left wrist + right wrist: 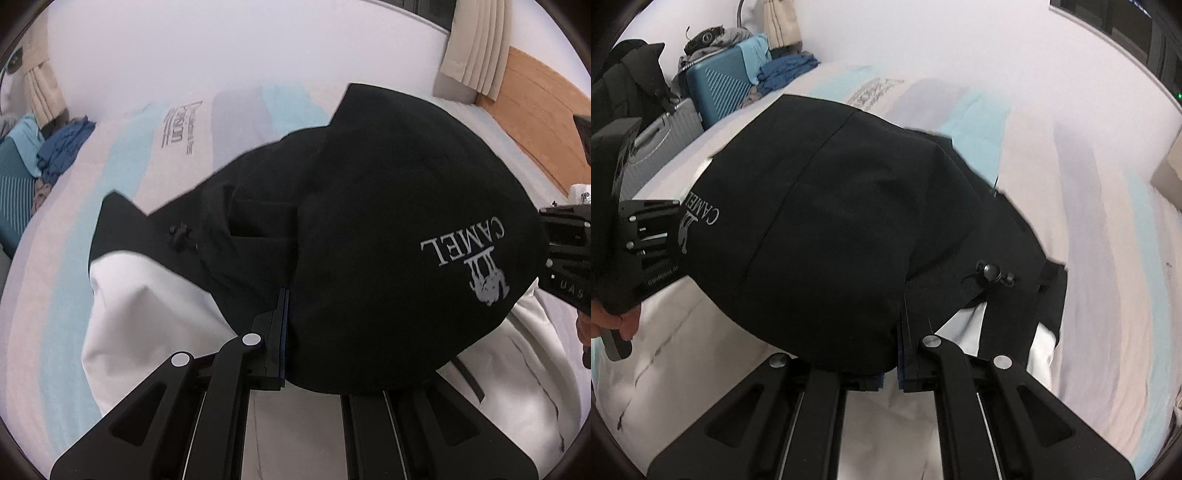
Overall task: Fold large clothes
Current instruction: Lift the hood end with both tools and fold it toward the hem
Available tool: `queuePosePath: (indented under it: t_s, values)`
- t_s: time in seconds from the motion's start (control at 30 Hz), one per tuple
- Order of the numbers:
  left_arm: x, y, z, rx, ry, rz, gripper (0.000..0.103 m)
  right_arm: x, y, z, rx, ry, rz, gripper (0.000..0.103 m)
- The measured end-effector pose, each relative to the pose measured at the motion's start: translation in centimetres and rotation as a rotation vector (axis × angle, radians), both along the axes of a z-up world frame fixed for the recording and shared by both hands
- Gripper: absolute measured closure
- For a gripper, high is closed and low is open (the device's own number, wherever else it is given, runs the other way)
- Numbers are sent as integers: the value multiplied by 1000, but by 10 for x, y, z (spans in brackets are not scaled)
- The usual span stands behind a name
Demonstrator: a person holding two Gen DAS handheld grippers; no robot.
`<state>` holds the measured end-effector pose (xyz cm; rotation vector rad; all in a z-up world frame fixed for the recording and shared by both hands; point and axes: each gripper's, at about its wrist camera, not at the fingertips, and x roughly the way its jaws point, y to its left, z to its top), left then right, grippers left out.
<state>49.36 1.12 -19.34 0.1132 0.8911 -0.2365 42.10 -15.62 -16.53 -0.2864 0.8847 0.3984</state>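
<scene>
A black and white jacket (388,206) with a grey "CAMEL" logo (469,254) lies on a striped bed; its black hood (827,221) is lifted above the white body (147,314). My left gripper (286,332) is shut on the hood's edge; only its left finger shows, the other is hidden under the cloth. My right gripper (899,343) is shut on the hood's opposite edge. A black drawcord toggle (991,275) hangs on the collar. Each gripper shows in the other's view, the right one (565,258) and the left one (639,236).
The bed sheet (122,155) has pale blue, pink and lilac stripes with printed text. A teal suitcase (716,88), a grey suitcase (661,136) and piled blue clothes (783,70) stand beside the bed. A wooden headboard (535,107) and beige curtains (472,48) lie beyond.
</scene>
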Motion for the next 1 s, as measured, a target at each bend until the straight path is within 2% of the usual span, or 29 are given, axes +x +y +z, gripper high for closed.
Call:
queuePosePath:
  t_s: [0.27,0.67,1.0]
  values:
    - [-11,-1,-29,46,50,-15,97,-6,3,-36,-50,54,22,100]
    - [-12,8,-68,55,135,-17,96,-3,6,-84,-26,155,-11,100]
    - [-18,12,-80,50,131,-16,95,-3,6,-96,12,166,-42,100]
